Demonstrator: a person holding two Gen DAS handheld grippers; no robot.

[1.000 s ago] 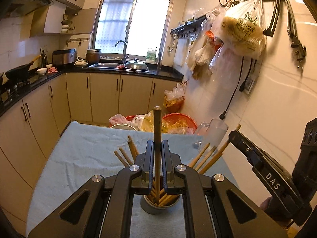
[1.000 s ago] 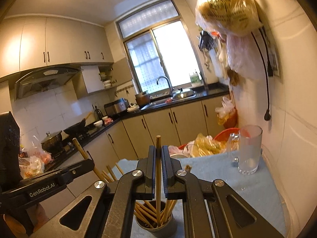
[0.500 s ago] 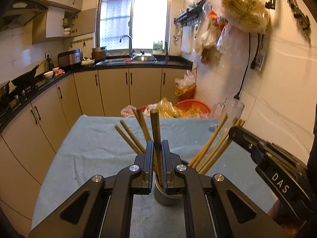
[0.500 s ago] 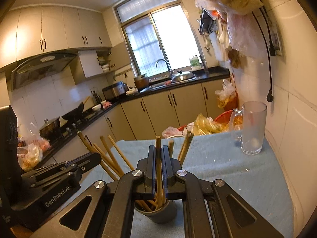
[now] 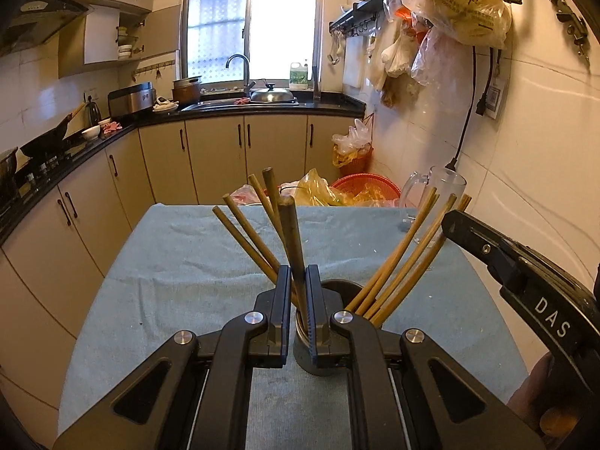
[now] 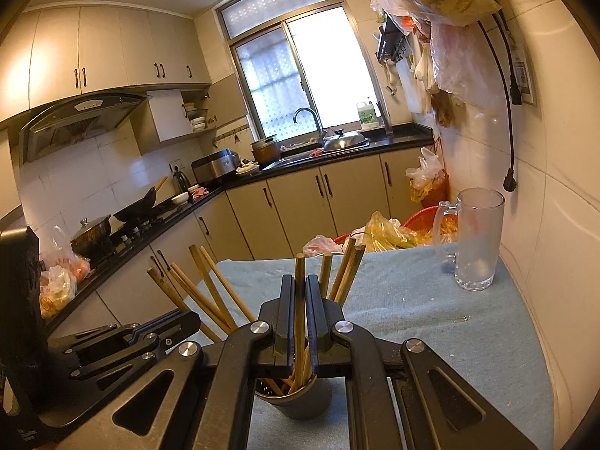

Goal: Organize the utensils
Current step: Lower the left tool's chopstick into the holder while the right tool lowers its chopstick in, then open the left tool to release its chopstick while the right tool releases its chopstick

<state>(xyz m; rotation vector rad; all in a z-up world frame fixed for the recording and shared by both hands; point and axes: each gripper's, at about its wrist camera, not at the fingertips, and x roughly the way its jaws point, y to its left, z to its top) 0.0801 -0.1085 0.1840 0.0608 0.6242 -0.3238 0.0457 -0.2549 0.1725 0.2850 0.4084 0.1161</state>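
- The left wrist camera sat close above the gray holder [image 5: 315, 352], looking down across the table [image 5: 187, 262] toward the window [image 5: 251, 22].
- The right wrist camera looked likewise, angled leftward; both shared holder, glass mug [image 6: 474, 240], window.

This is a lived-in home kitchen. Cream cabinets [image 5: 217, 157] run in an L under a black worktop, with a sink and curved tap [image 5: 240, 71] below the window [image 5: 251, 18]. A range hood [image 6: 78, 120] hangs over a gas hob carrying a wok [image 6: 138, 206] and a lidded pot [image 6: 92, 236]. A rice cooker [image 5: 131, 99] stands on the worktop. Plastic bags [image 5: 461, 7] hang from hooks on the tiled wall. A bench under a blue cloth [image 5: 180, 262] holds a glass mug [image 6: 476, 240].
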